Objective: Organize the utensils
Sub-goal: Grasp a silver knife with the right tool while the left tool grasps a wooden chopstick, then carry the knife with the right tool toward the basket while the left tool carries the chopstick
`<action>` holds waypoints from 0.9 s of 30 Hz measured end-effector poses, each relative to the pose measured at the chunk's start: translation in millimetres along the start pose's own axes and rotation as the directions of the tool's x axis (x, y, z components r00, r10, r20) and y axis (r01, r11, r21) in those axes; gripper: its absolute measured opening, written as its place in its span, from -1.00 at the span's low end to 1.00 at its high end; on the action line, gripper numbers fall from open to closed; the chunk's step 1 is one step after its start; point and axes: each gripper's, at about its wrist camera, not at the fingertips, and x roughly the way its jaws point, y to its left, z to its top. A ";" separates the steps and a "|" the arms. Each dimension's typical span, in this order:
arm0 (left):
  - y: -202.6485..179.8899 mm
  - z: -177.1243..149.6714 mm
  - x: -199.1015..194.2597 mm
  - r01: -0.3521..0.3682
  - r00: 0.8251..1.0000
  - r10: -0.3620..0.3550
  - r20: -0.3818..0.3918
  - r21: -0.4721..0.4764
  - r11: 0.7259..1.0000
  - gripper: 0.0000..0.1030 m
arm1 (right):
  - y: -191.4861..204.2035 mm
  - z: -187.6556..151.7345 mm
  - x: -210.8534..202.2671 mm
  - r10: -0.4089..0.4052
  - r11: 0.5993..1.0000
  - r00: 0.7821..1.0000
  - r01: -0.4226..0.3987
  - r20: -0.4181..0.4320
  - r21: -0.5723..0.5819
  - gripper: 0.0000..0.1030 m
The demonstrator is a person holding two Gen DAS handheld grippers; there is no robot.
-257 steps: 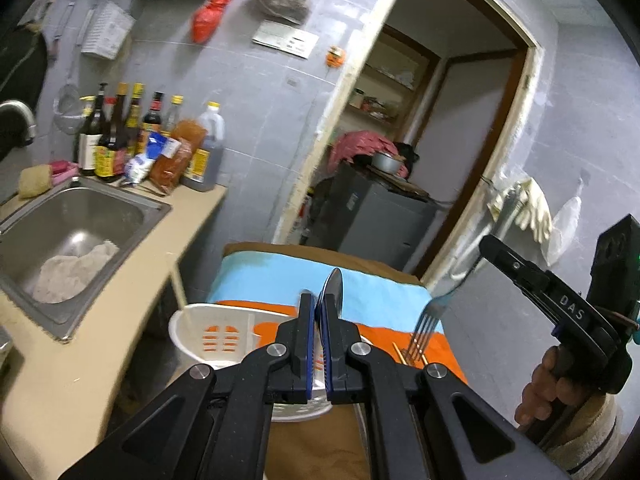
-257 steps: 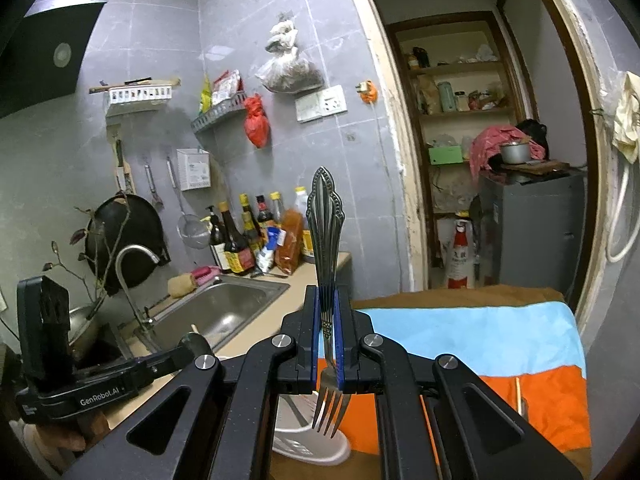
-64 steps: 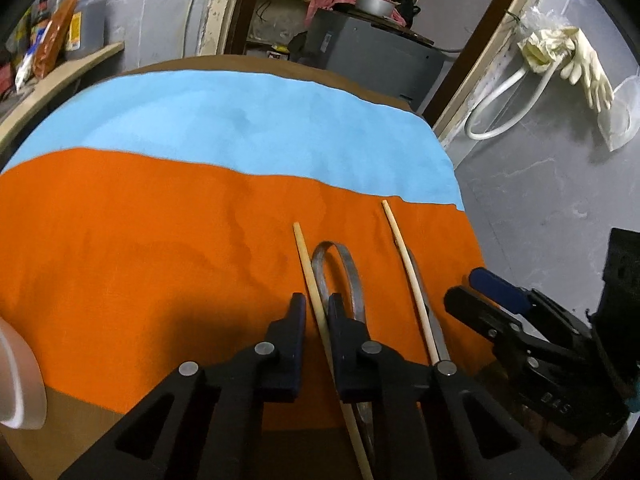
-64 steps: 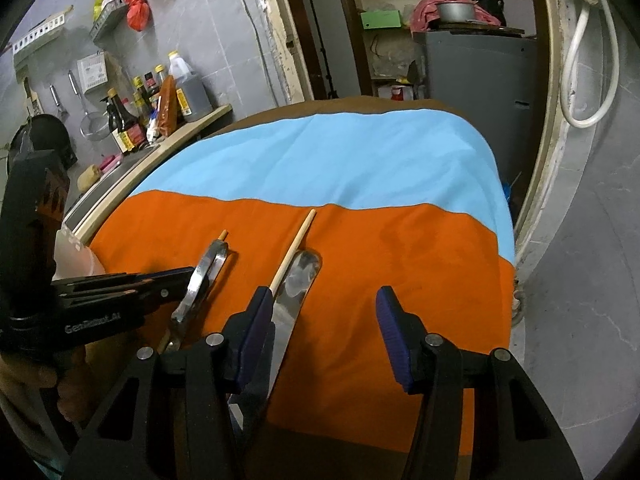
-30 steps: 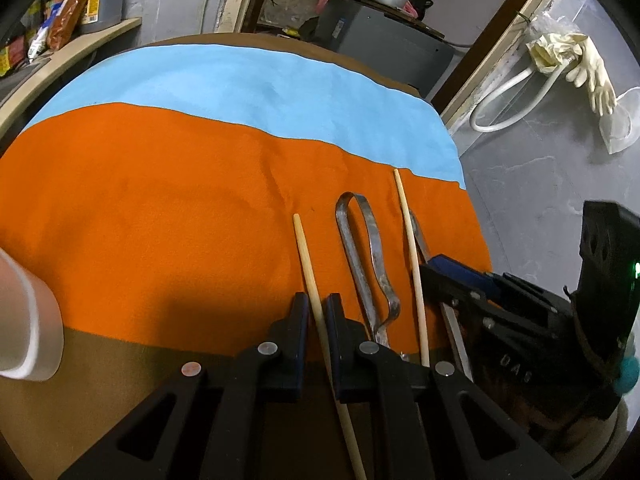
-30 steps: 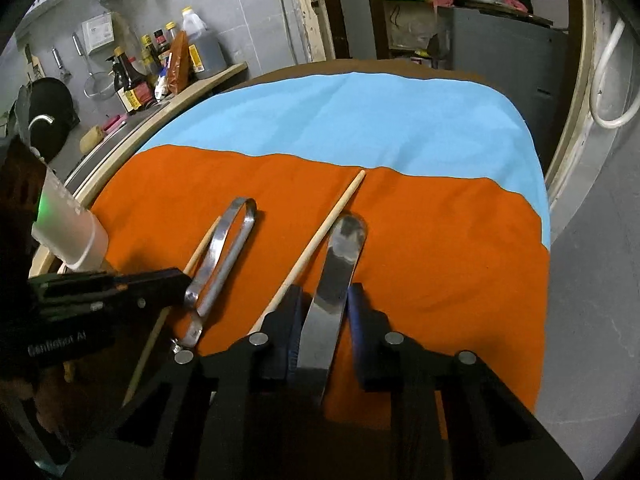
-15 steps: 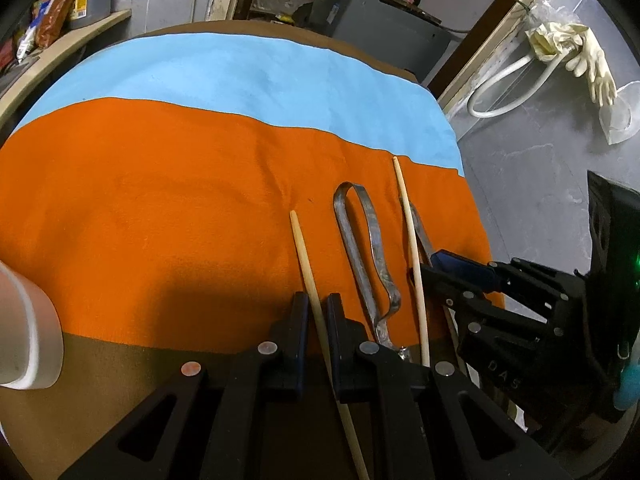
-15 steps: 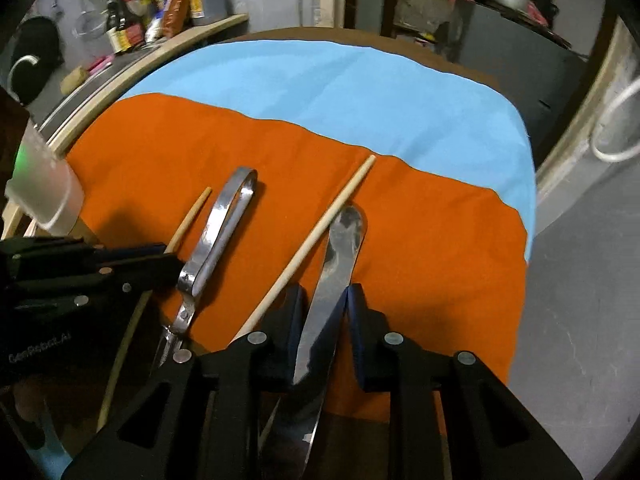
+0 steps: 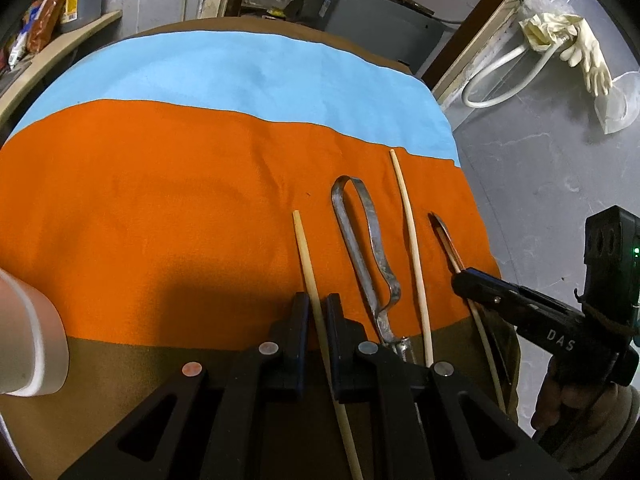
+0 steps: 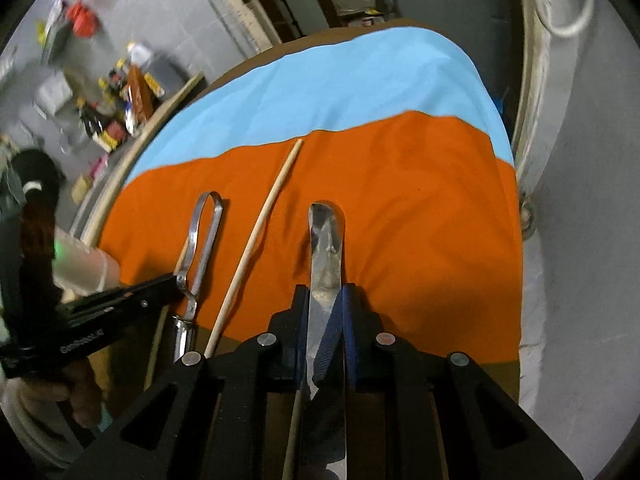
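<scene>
My left gripper is shut on a wooden chopstick that lies on the orange cloth. To its right lie a looped metal peeler and a second chopstick. Further right, my right gripper holds a table knife tilted on edge. In the right wrist view the right gripper is closing, with its pads pressed on the knife. A thin pale stick runs beside the knife under the jaws. The peeler and the second chopstick lie to its left.
A white plastic utensil holder stands at the left edge, blurred in the right wrist view. The cloth's blue band covers the far half of the table. Bottles line a counter beyond; a doorway and grey cabinet stand behind.
The right gripper has rolled and slid right with the knife, which now sits apart from the second chopstick. Its jaws have narrowed. The left gripper and its chopstick have stayed put.
</scene>
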 end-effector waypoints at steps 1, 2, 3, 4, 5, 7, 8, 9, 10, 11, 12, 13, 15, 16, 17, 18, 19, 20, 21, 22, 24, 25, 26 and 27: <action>-0.3 1.2 0.5 0.001 1.000 -0.001 -0.006 0.003 1.000 -0.83 | -3.7 -2.4 2.1 0.009 1.000 1.000 -0.009 0.001 0.013 -0.73; -1.0 1.8 1.1 0.003 1.000 -0.003 -0.009 0.004 1.000 -0.83 | -3.4 -2.8 3.4 0.010 1.000 1.000 -0.011 0.002 0.018 -0.73; -0.6 2.8 2.0 0.007 1.000 -0.007 -0.016 0.006 1.000 -0.83 | -3.1 -3.4 3.8 0.005 1.000 1.000 -0.005 0.003 0.015 -0.72; 0.0 4.0 2.6 0.012 1.000 -0.012 -0.021 0.006 1.000 -0.83 | -0.2 -3.3 6.3 -0.006 1.000 1.000 0.006 0.001 0.007 -0.72; 0.1 4.4 2.9 0.015 1.000 -0.015 -0.022 0.004 1.000 -0.83 | 5.6 -2.4 9.0 -0.026 1.000 1.000 0.026 -0.003 -0.015 -0.72; 1.3 5.6 4.2 0.023 1.000 -0.023 -0.019 -0.008 1.000 -0.83 | 22.7 -0.8 14.2 -0.084 0.992 0.996 0.082 -0.021 -0.097 -0.71; 0.7 5.7 4.7 0.021 1.000 -0.022 -0.017 -0.009 1.000 -0.83 | 28.3 0.5 16.8 -0.110 0.986 0.994 0.105 -0.029 -0.127 -0.70; -1.1 5.1 5.2 0.015 1.000 -0.016 -0.017 -0.005 1.000 -0.83 | 33.3 1.6 19.0 -0.131 0.981 0.991 0.125 -0.034 -0.145 -0.70; -2.6 4.8 5.4 0.009 1.000 -0.009 -0.019 -0.001 1.000 -0.83 | 36.0 2.6 18.5 -0.147 0.977 0.988 0.140 -0.036 -0.158 -0.69; -4.3 4.4 5.1 0.000 1.000 0.000 -0.021 0.004 1.000 -0.83 | 40.1 3.5 20.1 -0.169 0.971 0.985 0.159 -0.038 -0.177 -0.69; -6.3 4.9 5.3 -0.010 1.000 0.010 -0.025 0.010 1.000 -0.83 | 45.6 4.3 21.6 -0.197 0.961 0.980 0.185 -0.039 -0.203 -0.67; -8.0 5.6 5.4 -0.018 0.999 0.019 -0.029 0.016 1.000 -0.83 | 53.5 4.4 23.1 -0.232 0.948 0.972 0.217 -0.037 -0.232 -0.66; -11.8 5.7 5.3 -0.039 0.999 0.040 -0.031 0.036 0.999 -0.84 | 63.5 6.1 25.1 -0.287 0.928 0.958 0.269 -0.031 -0.256 -0.61; -12.7 4.7 4.6 -0.045 0.999 0.046 -0.027 0.044 0.998 -0.84 | 66.3 6.8 25.6 -0.297 0.928 0.954 0.281 -0.032 -0.245 -0.61; -13.4 5.1 4.5 -0.045 0.999 0.046 -0.023 0.044 0.998 -0.88 | 66.3 8.1 25.8 -0.298 0.933 0.954 0.283 -0.035 -0.220 -0.59; -12.3 4.0 2.9 -0.034 0.999 0.035 -0.018 0.035 0.999 -0.91 | 66.7 9.0 25.8 -0.291 0.939 0.956 0.278 -0.039 -0.205 -0.59; -10.5 3.2 1.0 -0.017 1.000 0.018 -0.013 0.023 1.000 -0.91 | 65.2 10.5 25.4 -0.279 0.945 0.959 0.266 -0.042 -0.187 -0.62; -9.7 1.4 -1.8 0.004 1.000 -0.004 -0.007 0.011 1.000 -0.91 | 61.0 11.9 23.9 -0.264 0.955 0.964 0.255 -0.039 -0.152 -0.71; -10.6 -0.9 -6.0 0.014 1.000 -0.014 0.006 0.007 1.000 -0.91 | 55.5 11.9 21.8 -0.245 0.963 0.969 0.239 -0.037 -0.124 -0.72; -12.4 -4.7 -12.9 0.019 0.999 -0.019 0.027 0.014 1.000 -0.91 | 50.0 11.7 19.5 -0.224 0.971 0.974 0.219 -0.038 -0.100 -0.73; -14.9 -9.8 -25.6 0.037 0.997 -0.039 0.070 0.028 0.999 -0.91 | 41.1 8.6 12.7 -0.172 0.985 0.985 0.171 -0.018 -0.036 -0.73; -15.5 -12.2 -32.1 0.045 0.995 -0.048 0.089 0.035 0.998 -0.91 | 38.7 5.7 10.2 -0.148 0.989 0.989 0.148 -0.003 -0.012 -0.73; -16.0 -15.4 -39.9 0.050 0.992 -0.055 0.112 0.046 0.998 -0.91 | 36.0 0.8 4.0 -0.117 0.993 0.993 0.116 0.023 0.017 -0.73; -16.5 -19.2 -48.4 0.055 0.989 -0.063 0.135 0.061 0.997 -0.91 | 35.5 -5.4 -4.3 -0.083 0.996 0.995 0.081 0.060 0.044 -0.73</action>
